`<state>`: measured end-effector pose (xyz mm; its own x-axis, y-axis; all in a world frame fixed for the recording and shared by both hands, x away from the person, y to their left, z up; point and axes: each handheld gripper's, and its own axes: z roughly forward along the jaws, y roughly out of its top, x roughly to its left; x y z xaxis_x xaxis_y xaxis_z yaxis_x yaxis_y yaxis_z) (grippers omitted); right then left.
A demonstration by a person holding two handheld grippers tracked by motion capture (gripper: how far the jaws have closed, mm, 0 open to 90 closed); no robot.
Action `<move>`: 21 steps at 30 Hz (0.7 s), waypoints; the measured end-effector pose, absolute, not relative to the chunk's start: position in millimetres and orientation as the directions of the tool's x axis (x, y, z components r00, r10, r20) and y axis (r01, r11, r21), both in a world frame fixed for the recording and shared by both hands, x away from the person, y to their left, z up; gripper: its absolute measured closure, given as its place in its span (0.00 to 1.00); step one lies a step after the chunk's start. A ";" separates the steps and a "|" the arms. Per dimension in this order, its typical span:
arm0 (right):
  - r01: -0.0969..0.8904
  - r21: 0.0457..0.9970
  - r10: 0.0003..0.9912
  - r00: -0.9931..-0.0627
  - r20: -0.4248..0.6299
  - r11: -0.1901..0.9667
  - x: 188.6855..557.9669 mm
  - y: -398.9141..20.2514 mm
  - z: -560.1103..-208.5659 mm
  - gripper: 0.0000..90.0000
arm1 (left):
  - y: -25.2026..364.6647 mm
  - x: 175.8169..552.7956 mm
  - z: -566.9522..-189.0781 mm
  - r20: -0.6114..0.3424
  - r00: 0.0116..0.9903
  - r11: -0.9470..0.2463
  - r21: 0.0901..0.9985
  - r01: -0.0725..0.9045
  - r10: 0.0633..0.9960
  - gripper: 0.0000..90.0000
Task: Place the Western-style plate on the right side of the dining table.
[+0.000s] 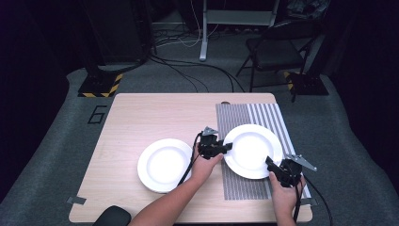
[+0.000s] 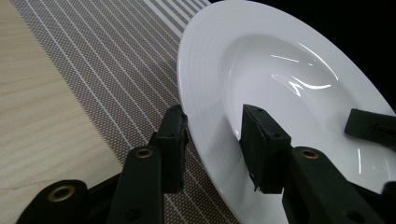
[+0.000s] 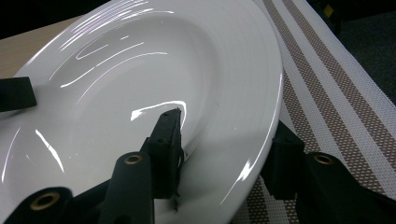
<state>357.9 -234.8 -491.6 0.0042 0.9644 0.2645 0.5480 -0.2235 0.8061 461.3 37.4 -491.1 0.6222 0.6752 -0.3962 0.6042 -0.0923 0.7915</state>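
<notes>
Left gripper (image 1: 227,147) and right gripper (image 1: 270,164) each have jaws clamped on opposite rims of the round white ceramic plate (image 1: 252,149), above the striped woven placemat (image 1: 244,188).

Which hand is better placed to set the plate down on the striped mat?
Neither alone: both tongs straddle the plate's rim, left tongs at its left edge, right tongs at its near right edge, above the striped mat.

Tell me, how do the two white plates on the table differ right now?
The right plate sits over the striped mat; the left plate lies on bare wood. The right plate has both tongs, left and right, straddling opposite sides of its rim; the left plate is untouched. Both look round, white and empty.
</notes>
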 end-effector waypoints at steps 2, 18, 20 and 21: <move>0.550 0.804 0.964 0.008 0.267 -0.227 359.1 -236.2 -491.3 0.60 | 35.7 462.2 -492.0 -0.406 0.619 -0.083 0.790 0.608 0.673 0.68; 0.562 0.796 0.966 0.022 0.259 -0.226 377.0 -245.4 -497.8 0.60 | 24.5 479.6 -499.1 -0.378 0.621 -0.101 0.796 0.597 0.687 0.68; 0.564 0.793 0.965 0.026 0.263 -0.231 377.8 -245.4 -498.6 0.60 | 23.3 481.0 -500.6 -0.374 0.616 -0.102 0.796 0.597 0.693 0.68; 0.565 0.792 0.965 0.028 0.262 -0.232 378.3 -245.2 -499.6 0.60 | 22.9 481.6 -501.6 -0.376 0.613 -0.103 0.792 0.602 0.695 0.68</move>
